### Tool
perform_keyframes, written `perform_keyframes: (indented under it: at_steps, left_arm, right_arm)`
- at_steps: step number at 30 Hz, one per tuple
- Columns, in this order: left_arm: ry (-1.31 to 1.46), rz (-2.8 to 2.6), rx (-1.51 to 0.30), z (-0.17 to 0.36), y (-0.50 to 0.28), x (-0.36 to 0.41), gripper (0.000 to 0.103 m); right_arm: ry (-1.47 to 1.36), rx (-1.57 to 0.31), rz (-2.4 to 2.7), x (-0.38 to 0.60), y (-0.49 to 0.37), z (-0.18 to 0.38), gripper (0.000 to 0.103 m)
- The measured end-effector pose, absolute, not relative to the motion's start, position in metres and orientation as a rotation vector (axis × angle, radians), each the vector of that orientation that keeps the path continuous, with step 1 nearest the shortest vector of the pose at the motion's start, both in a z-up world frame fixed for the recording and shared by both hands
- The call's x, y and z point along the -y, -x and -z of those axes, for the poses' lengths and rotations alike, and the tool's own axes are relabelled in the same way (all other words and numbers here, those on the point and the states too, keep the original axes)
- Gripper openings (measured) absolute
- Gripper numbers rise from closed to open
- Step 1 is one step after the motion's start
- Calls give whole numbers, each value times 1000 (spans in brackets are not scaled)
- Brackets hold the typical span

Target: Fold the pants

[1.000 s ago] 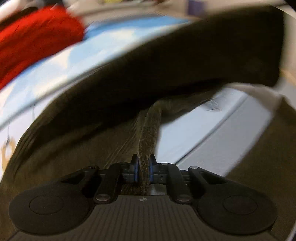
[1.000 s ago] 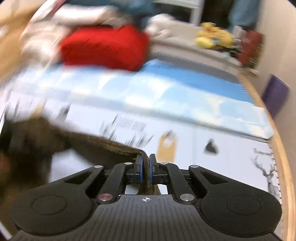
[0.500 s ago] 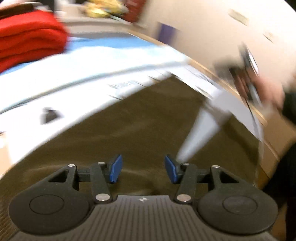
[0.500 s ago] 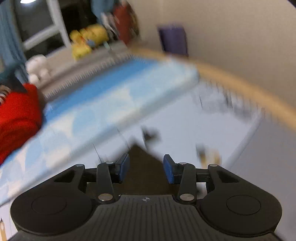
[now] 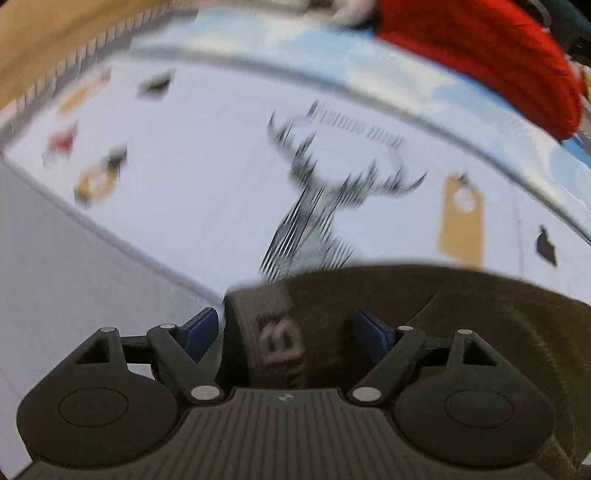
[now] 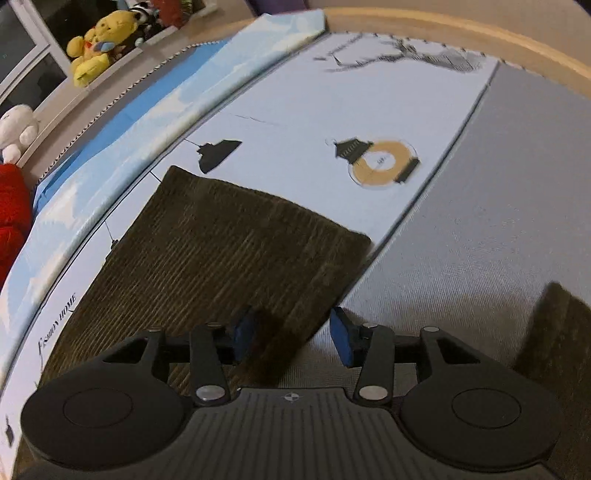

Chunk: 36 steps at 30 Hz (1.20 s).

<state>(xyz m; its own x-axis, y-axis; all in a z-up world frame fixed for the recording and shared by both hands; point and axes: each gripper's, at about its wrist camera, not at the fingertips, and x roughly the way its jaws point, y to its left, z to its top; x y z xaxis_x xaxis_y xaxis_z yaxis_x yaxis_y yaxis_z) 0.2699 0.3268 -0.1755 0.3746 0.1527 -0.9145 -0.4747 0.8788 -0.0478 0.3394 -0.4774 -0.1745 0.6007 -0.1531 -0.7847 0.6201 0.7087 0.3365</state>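
The dark brown corduroy pants (image 6: 229, 251) lie flat on the printed sheet, their squared-off end pointing away in the right wrist view. My right gripper (image 6: 291, 336) hovers over the pants' near right edge; its jaws are closing but stand apart, pressing on nothing. A second patch of brown fabric (image 6: 554, 332) shows at the lower right. In the left wrist view, the pants' lettered waistband (image 5: 273, 332) lies between the fingers of my left gripper (image 5: 286, 332). Its jaws are opening wide and the blue pads (image 5: 201, 330) are clear of the cloth.
The pale printed sheet (image 6: 295, 110) has a grey strip (image 6: 498, 221) along one side and a wooden edge (image 6: 480, 33) beyond it. A folded blue quilt (image 6: 147, 107), a red blanket (image 5: 498, 48) and plush toys (image 6: 96, 40) sit at the far side.
Both grippers were shut on brown fabric held up off the sheet; both have let go and opened. The pants now lie flat. The left view swung across to the waistband and the right came down.
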Motion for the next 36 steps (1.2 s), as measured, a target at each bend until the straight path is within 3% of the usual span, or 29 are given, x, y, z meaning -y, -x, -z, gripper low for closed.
perform_keyframes:
  at_steps: [2, 5, 7, 9, 11, 16, 17, 25, 31, 36]
  left_arm:
    - [342, -391, -1149, 189, -267, -332, 85]
    - [320, -376, -1122, 199, -266, -332, 69]
    - [302, -381, -1085, 197, -271, -328, 50]
    - [301, -358, -1028, 188, -274, -321, 44]
    - [264, -267, -969, 181, -281, -304, 43]
    - [136, -257, -987, 185, -294, -275, 48]
    - [151, -260, -992, 184, -294, -277, 48]
    - [355, -245, -958, 133, -255, -301, 51]
    - [384, -227, -1090, 95, -195, -318, 51]
    - [405, -222, -1221, 118, -144, -324, 61]
  right_arm:
    - [-610, -804, 476, 479, -336, 176, 15]
    - [-625, -788, 465, 485, -330, 175, 10]
    - [-628, -763, 469, 487, -325, 167, 8]
    - [-607, -683, 530, 491, -314, 149, 7]
    - [-551, -633, 612, 497, -303, 137, 7]
    - [-710, -773, 669, 532, -282, 174, 10]
    - [-700, -774, 671, 533, -281, 169, 15]
    - [-697, -661, 617, 513, -255, 105, 30]
    - [-634, -601, 444, 477, -225, 41, 31]
    - [-520, -601, 148, 435, -182, 2, 31]
